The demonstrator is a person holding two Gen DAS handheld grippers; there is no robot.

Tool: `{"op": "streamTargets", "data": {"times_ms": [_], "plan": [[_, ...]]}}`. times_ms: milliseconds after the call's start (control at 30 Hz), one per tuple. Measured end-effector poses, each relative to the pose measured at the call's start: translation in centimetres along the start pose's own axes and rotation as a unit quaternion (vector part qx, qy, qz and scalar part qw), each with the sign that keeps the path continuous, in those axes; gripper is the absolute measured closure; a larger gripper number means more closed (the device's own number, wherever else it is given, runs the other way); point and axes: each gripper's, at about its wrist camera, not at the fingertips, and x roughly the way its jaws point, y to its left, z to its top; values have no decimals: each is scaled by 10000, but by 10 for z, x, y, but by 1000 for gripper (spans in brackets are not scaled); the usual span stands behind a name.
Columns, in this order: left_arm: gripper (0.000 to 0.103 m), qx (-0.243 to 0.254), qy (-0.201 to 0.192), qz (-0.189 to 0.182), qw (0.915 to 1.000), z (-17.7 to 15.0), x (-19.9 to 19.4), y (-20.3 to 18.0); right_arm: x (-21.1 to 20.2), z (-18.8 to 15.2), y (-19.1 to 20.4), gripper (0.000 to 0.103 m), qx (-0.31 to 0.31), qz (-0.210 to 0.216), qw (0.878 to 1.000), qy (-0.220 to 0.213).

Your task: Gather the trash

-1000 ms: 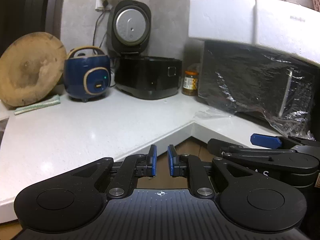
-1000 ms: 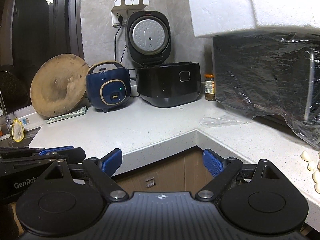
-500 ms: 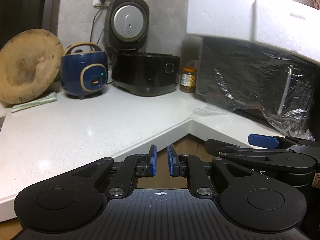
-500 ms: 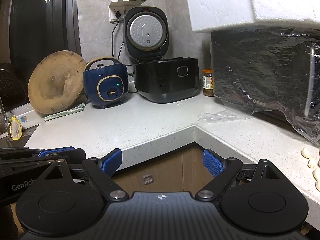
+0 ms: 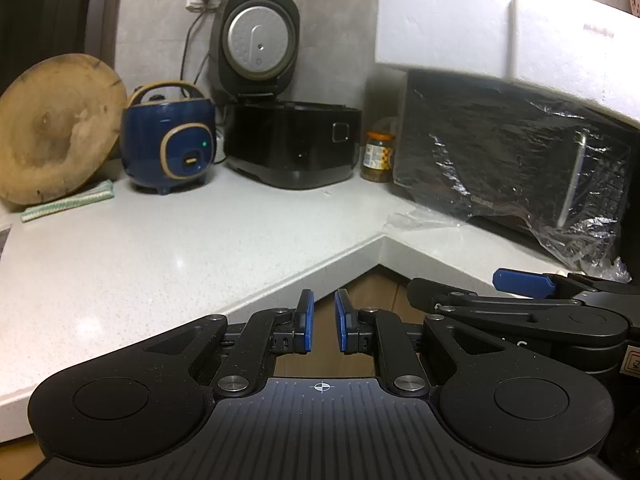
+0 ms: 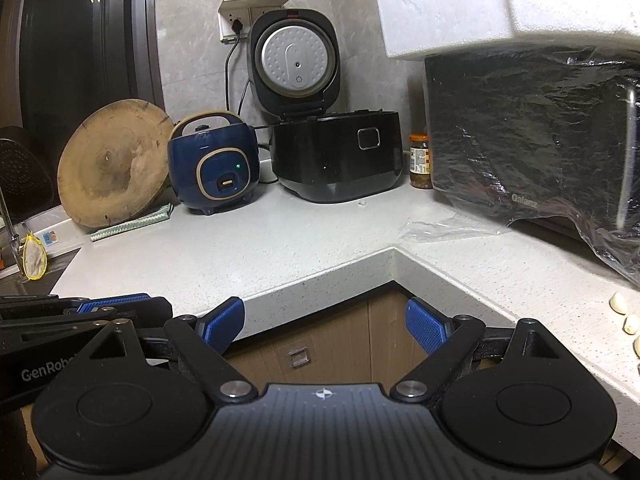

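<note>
A crumpled clear plastic film (image 5: pixel 424 220) lies on the white L-shaped counter (image 5: pixel 168 248) at the inner corner, in front of the wrapped microwave; it also shows in the right wrist view (image 6: pixel 444 229). A tiny white scrap (image 6: pixel 362 202) lies before the black cooker. My left gripper (image 5: pixel 323 322) is nearly shut and empty, held off the counter edge. My right gripper (image 6: pixel 325 322) is open and empty, also short of the counter edge. Each gripper shows at the edge of the other's view.
A round wooden board (image 6: pixel 114 168), a blue rice cooker (image 6: pixel 216 168), an open black cooker (image 6: pixel 336 160), a jar (image 6: pixel 420 160) and a plastic-wrapped microwave (image 6: pixel 540 144) under white foam blocks (image 6: pixel 460 8) line the back. Garlic cloves (image 6: pixel 624 316) lie at right. A sink (image 6: pixel 24 272) is at left.
Both views have shifted slightly closer to the counter corner and a little upward. The jaws of both grippers stand as before.
</note>
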Motion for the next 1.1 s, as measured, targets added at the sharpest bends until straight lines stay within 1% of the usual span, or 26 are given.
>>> {"op": "streamTargets", "data": {"times_ms": [633, 867, 1100], "plan": [[88, 63, 13, -64, 10000, -1, 1, 3, -1, -3, -5, 14, 8, -26, 10000, -10], [88, -28, -41, 3, 10000, 0, -1, 6, -2, -3, -5, 14, 5, -18, 10000, -22], [88, -49, -44, -34, 10000, 1, -1, 7, -1, -3, -2, 14, -46, -24, 10000, 0]]}}
